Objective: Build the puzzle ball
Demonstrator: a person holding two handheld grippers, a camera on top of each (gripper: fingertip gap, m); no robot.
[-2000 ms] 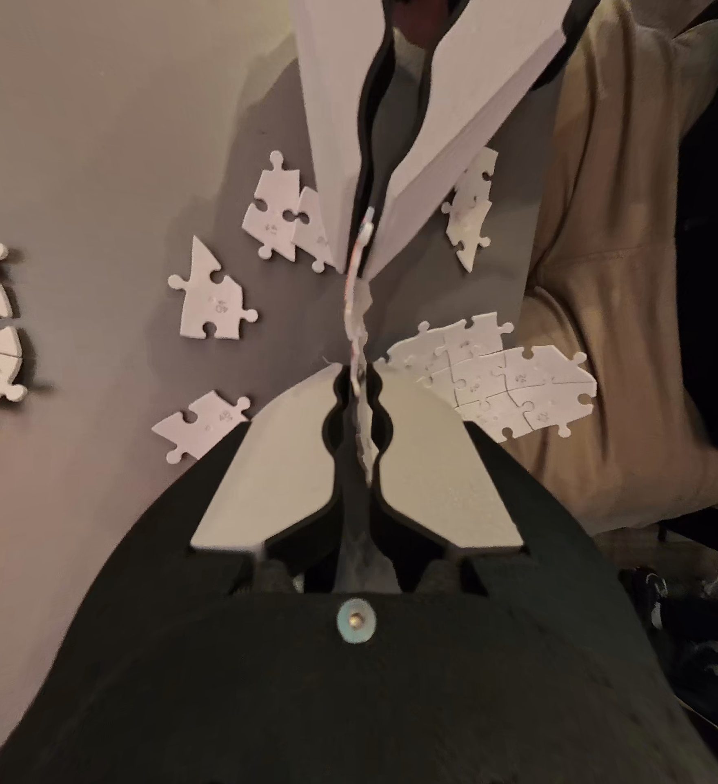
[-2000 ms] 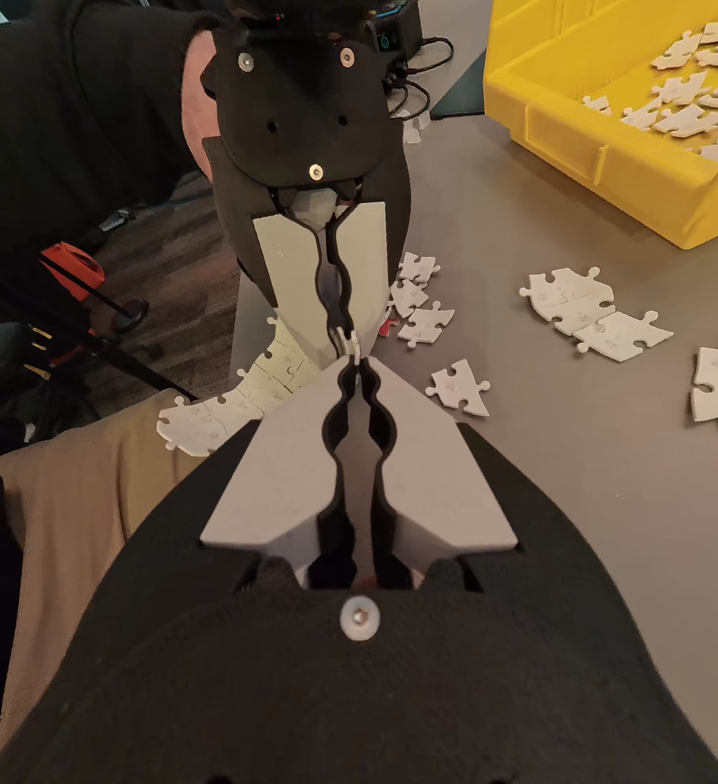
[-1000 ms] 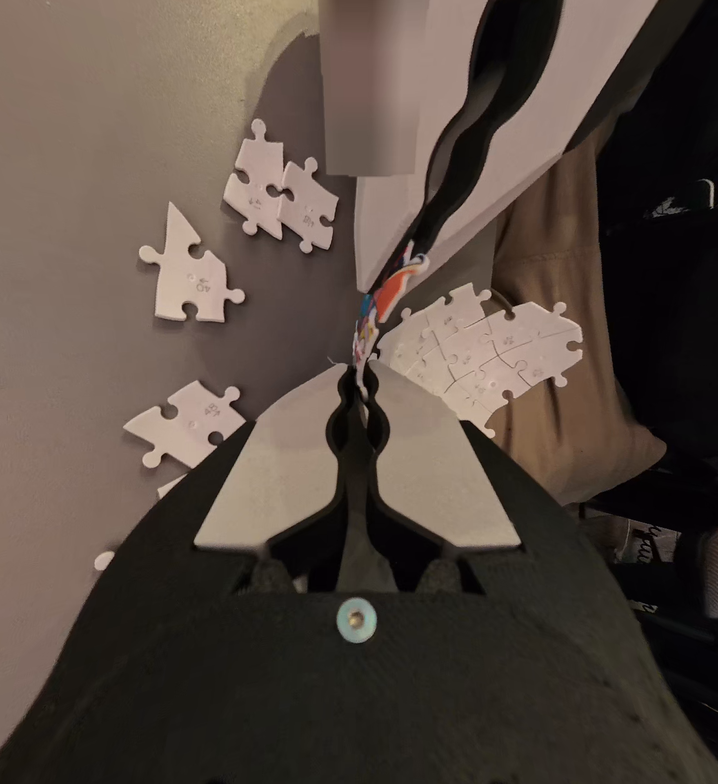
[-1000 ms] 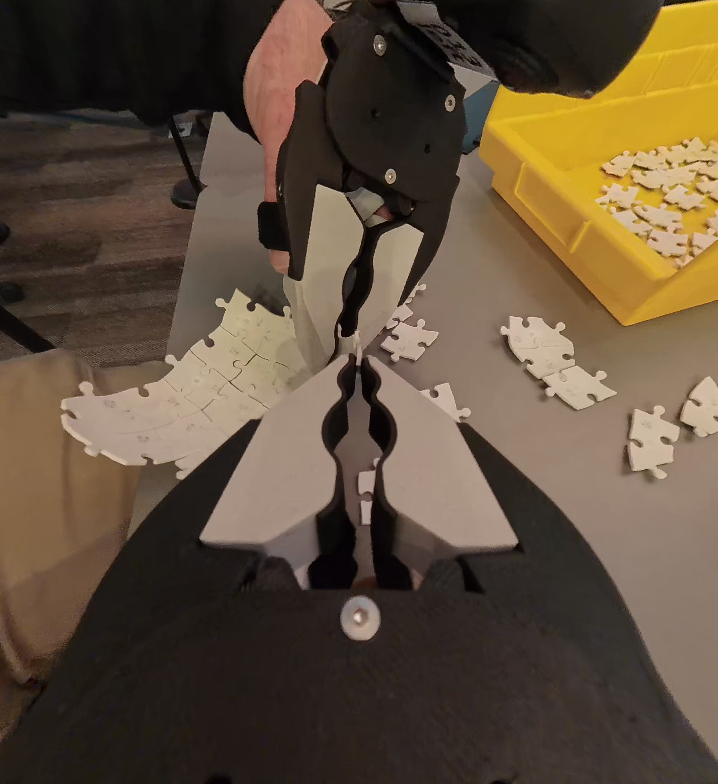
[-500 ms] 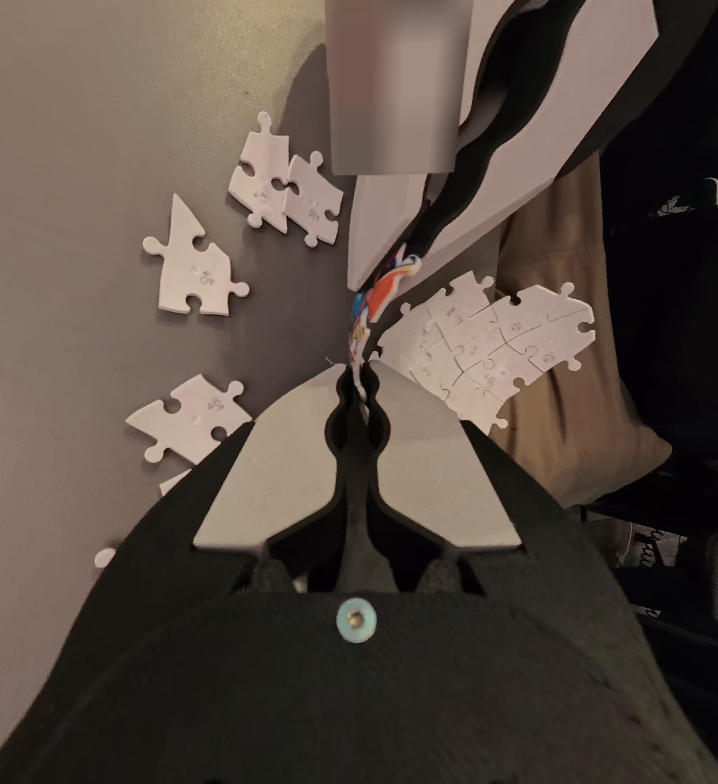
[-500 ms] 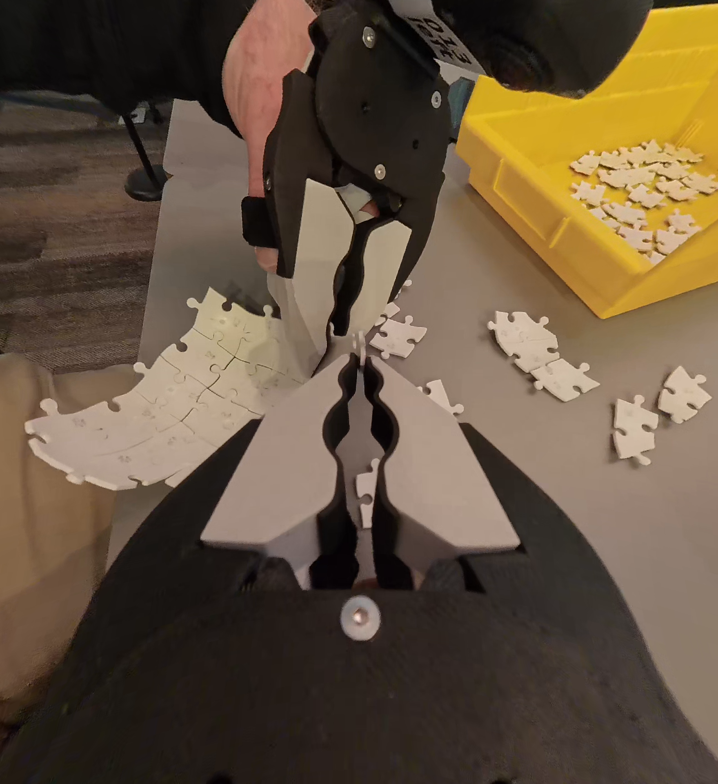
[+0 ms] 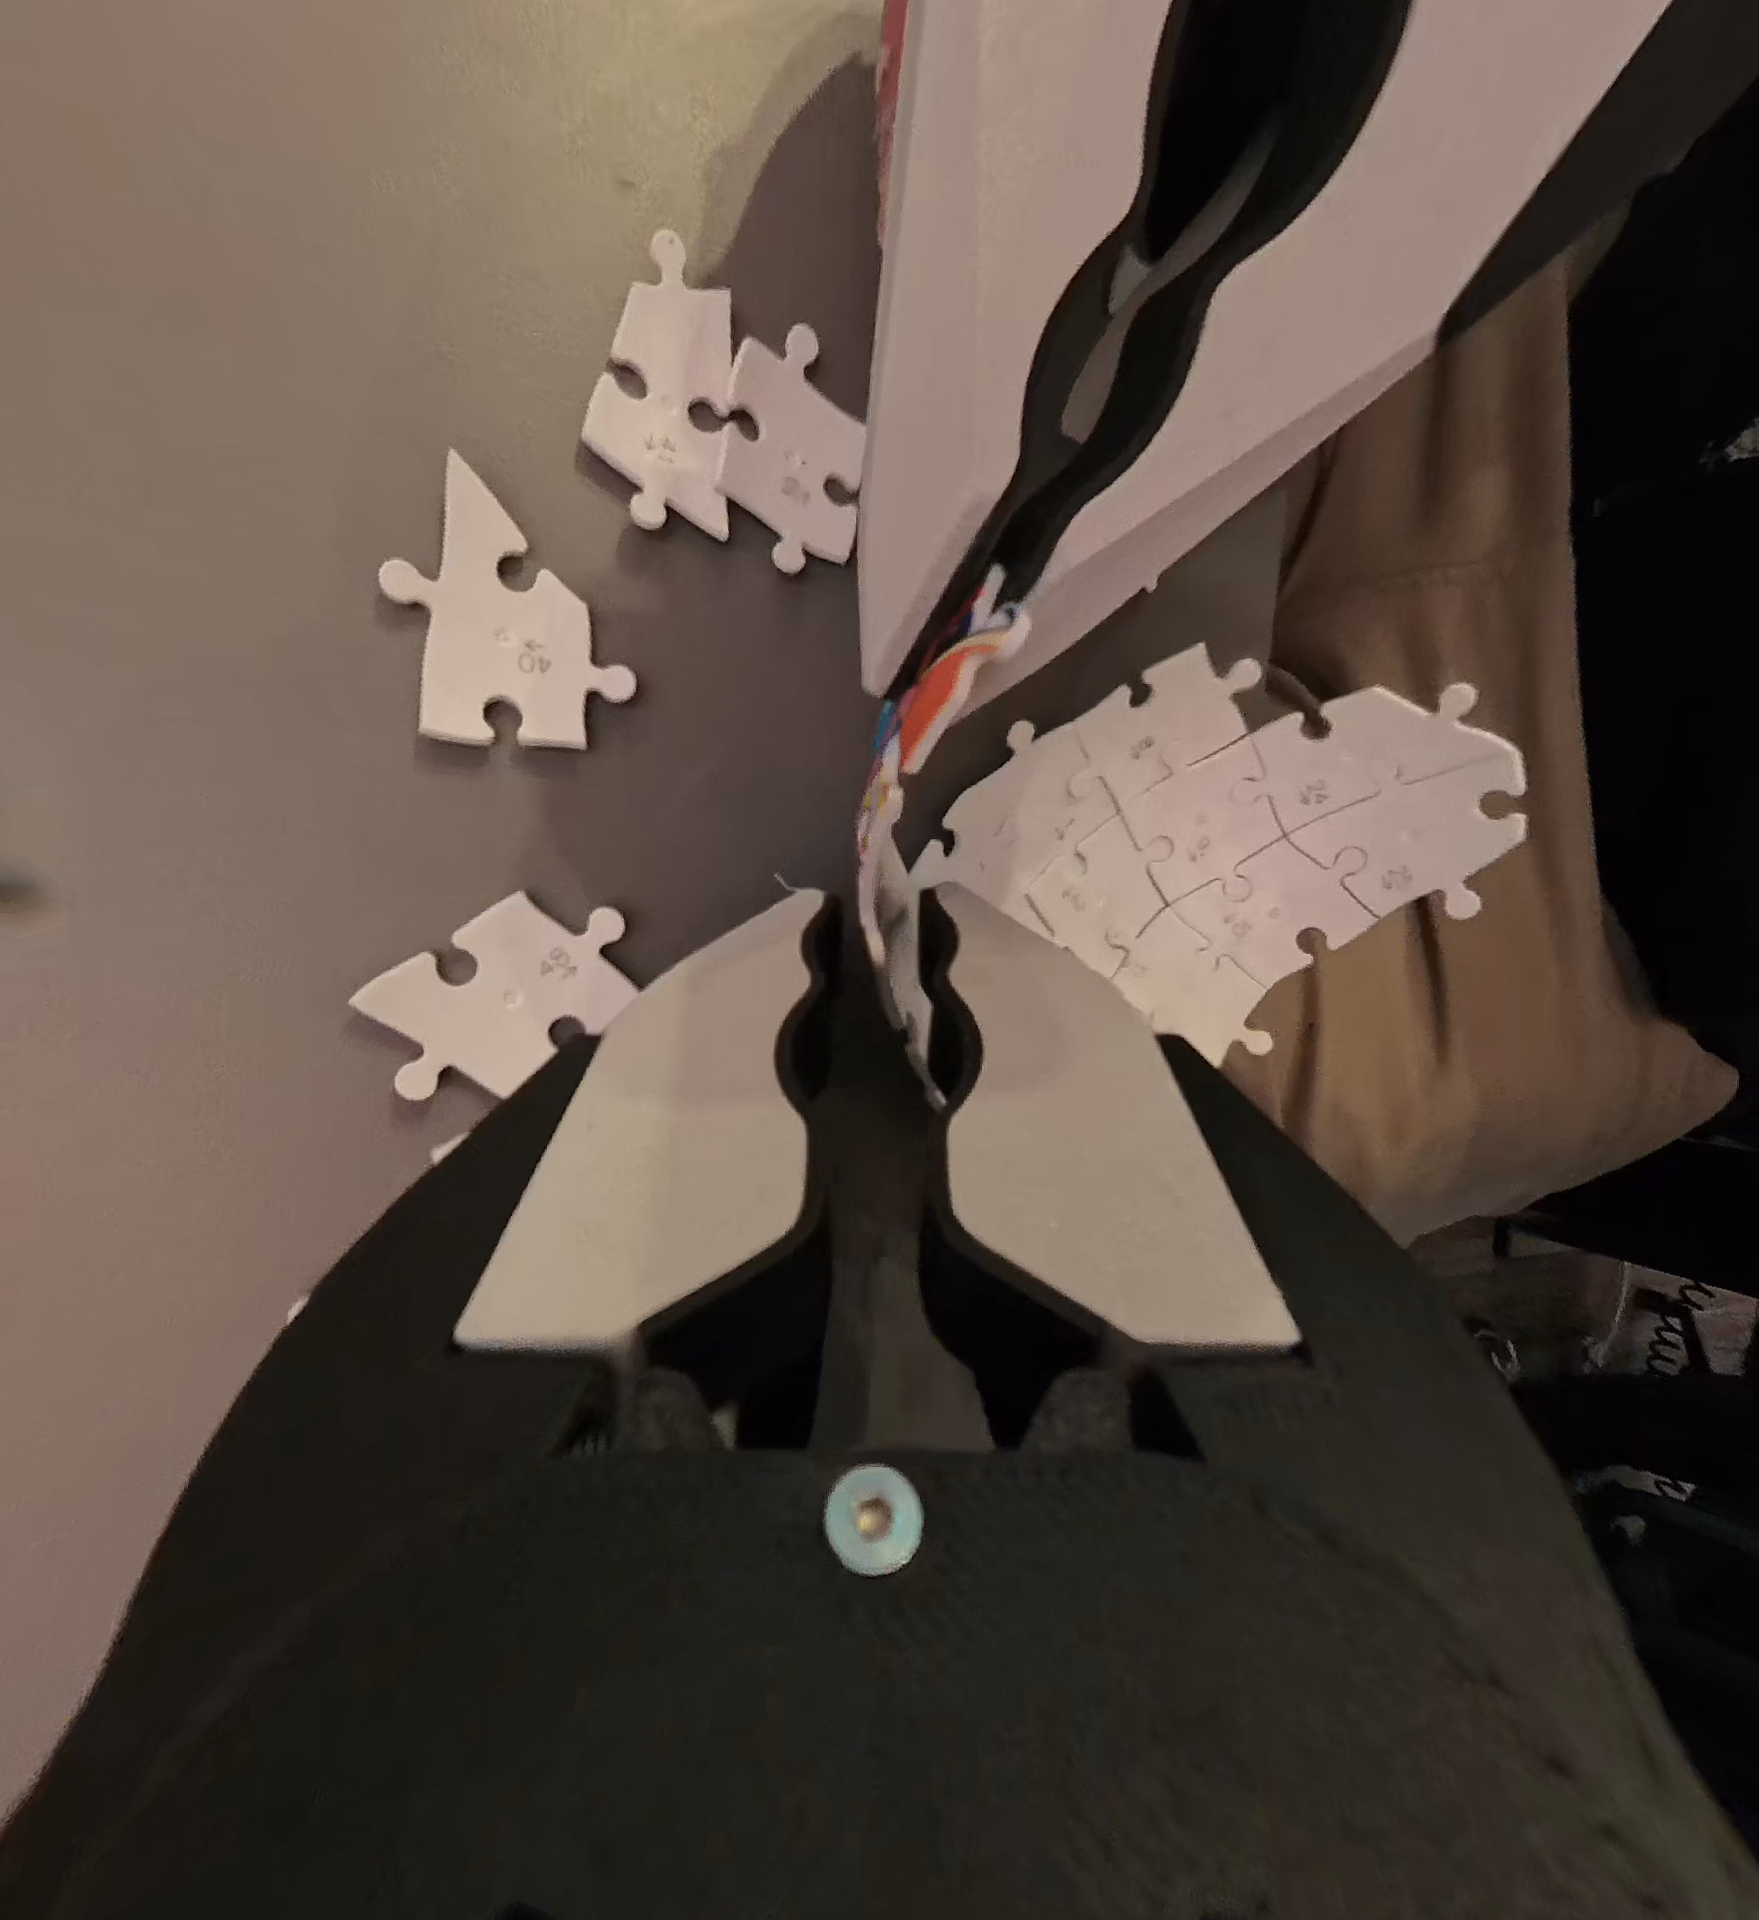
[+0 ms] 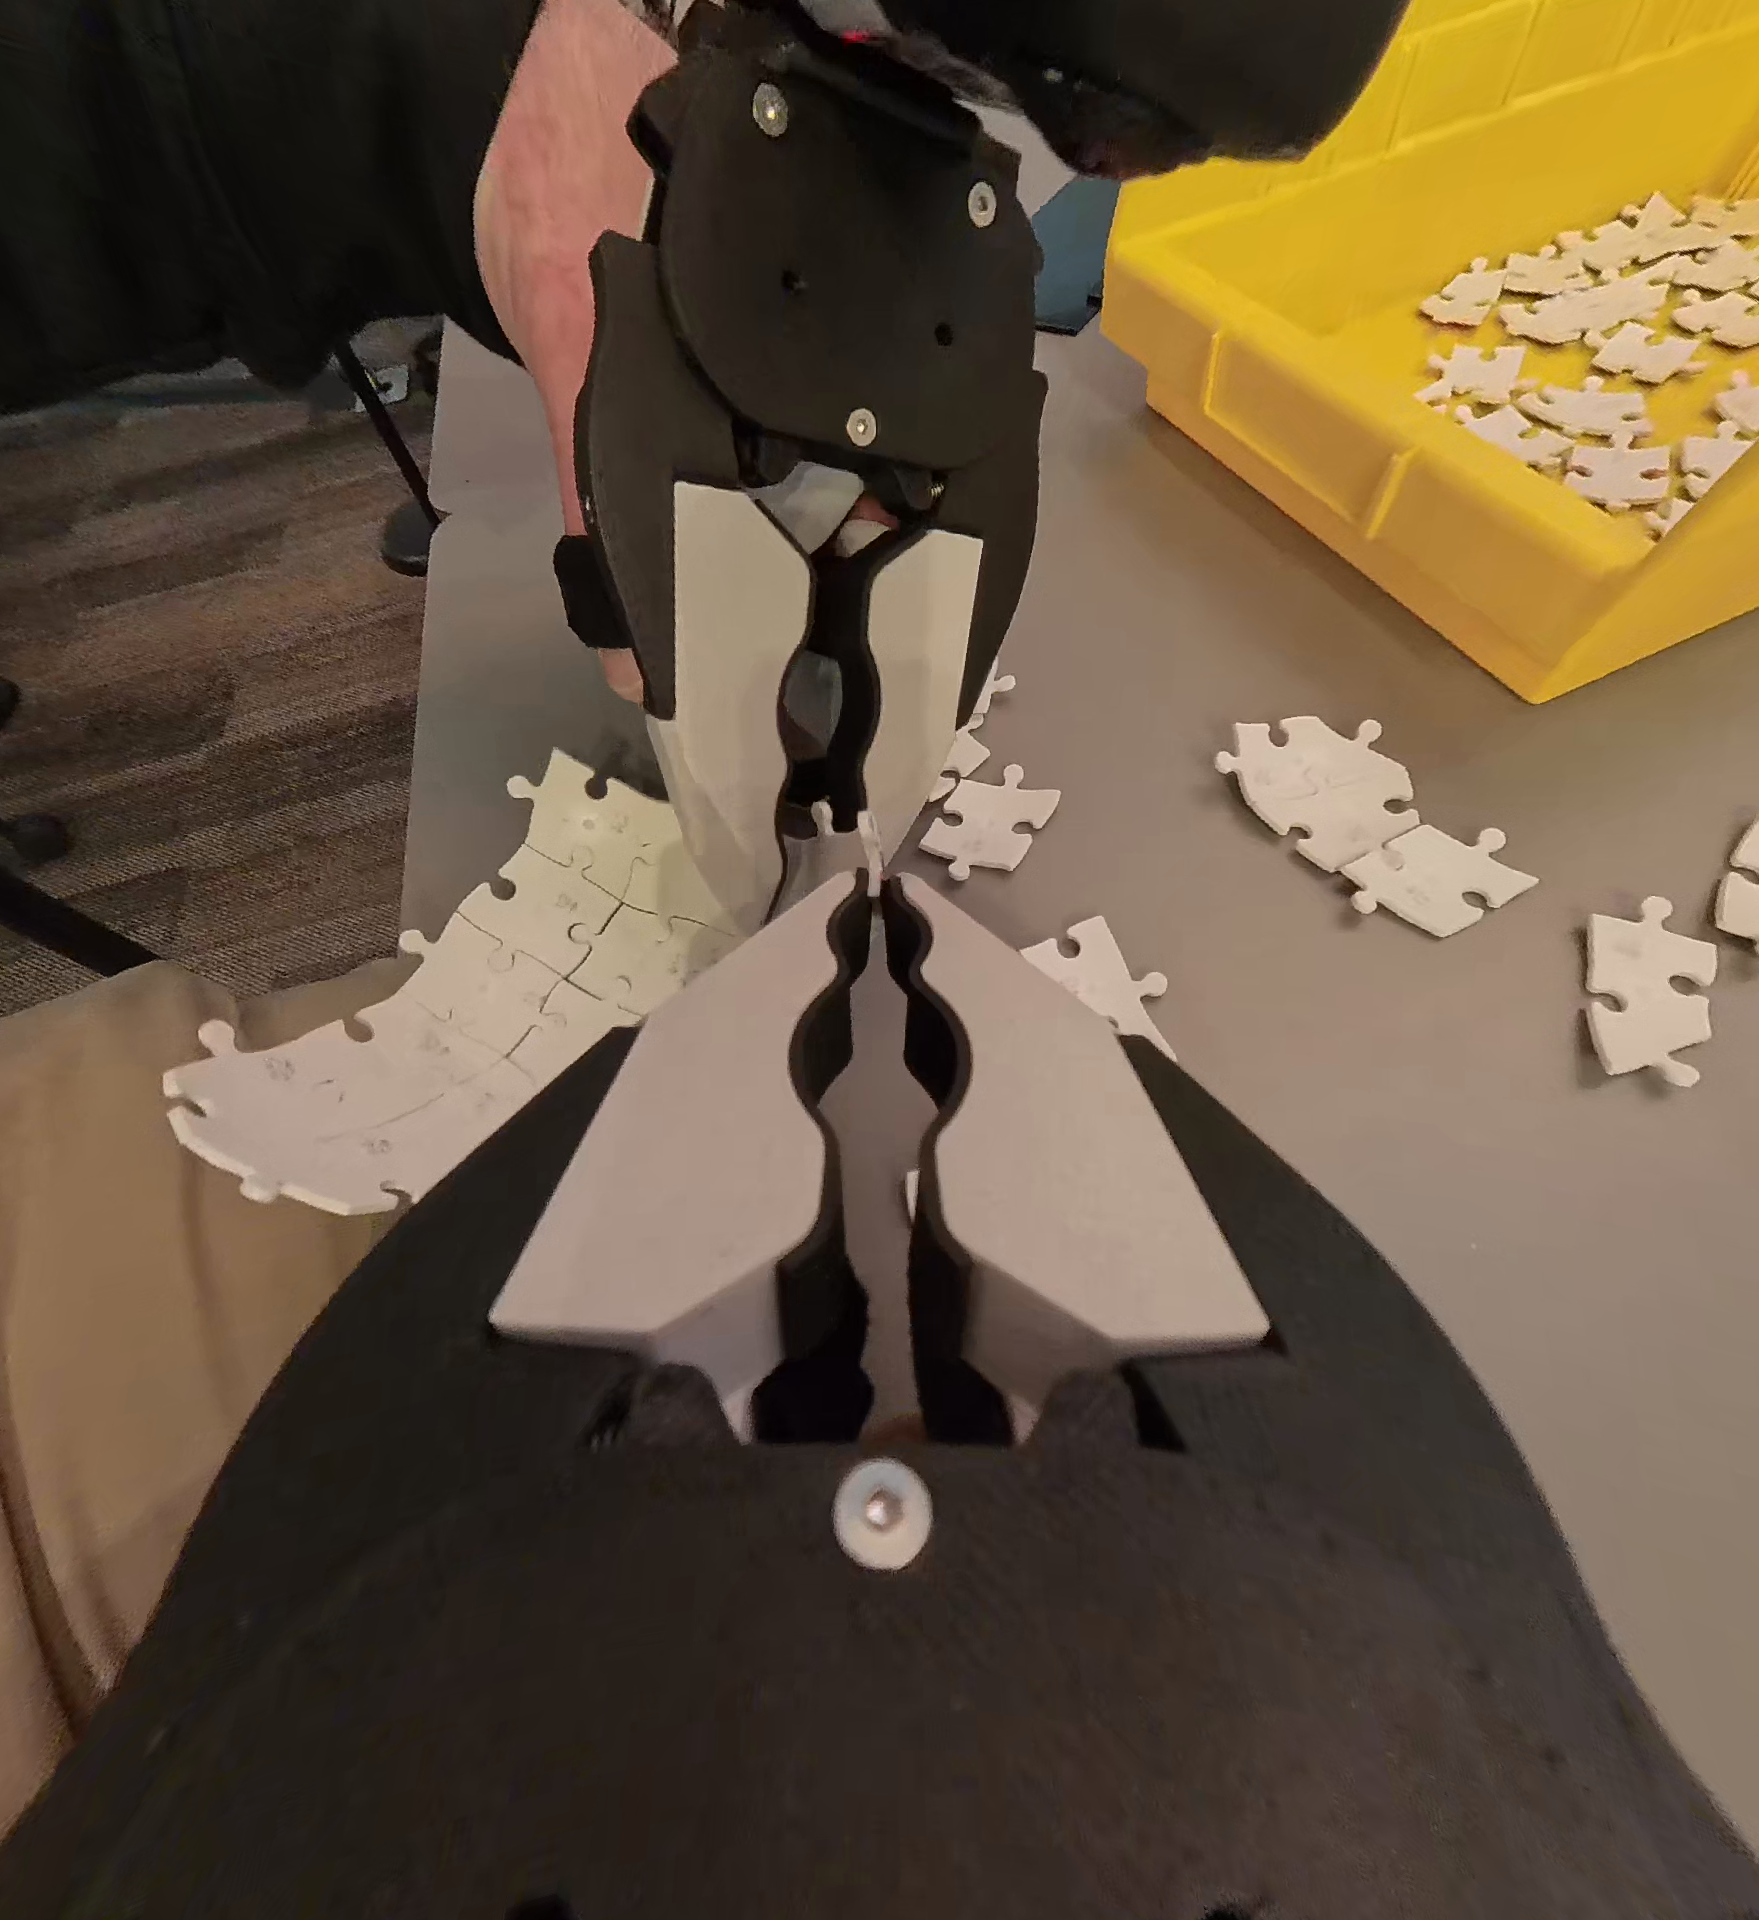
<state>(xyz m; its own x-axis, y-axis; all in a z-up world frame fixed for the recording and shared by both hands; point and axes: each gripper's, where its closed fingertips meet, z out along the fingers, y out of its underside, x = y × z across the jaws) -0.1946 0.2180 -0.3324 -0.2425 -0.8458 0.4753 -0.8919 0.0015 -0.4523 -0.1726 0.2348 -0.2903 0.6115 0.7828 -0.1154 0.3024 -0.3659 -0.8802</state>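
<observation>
Pieces pinched edge-on in mid-air over table, one clamped in left gripper, one in right gripper, tips nearly touching. Thin, light, stiff-ish card w/ fragile tabs; grip flat faces, not knobs. Curved joined section overhangs table edge.

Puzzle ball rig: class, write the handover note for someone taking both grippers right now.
Left gripper: shut on a puzzle piece, held edge-on.
Right gripper: shut on a second piece, its printed side showing colour; the two pieces meet edge to edge between the fingertips.
Curved panel of joined pieces overhangs the table's near edge. Loose pieces and a joined strip lie on the table; more in the yellow bin.
Done: one panel, a few small joins.
Left: lock this pair, add it on, use up the rest, close the ball.
</observation>
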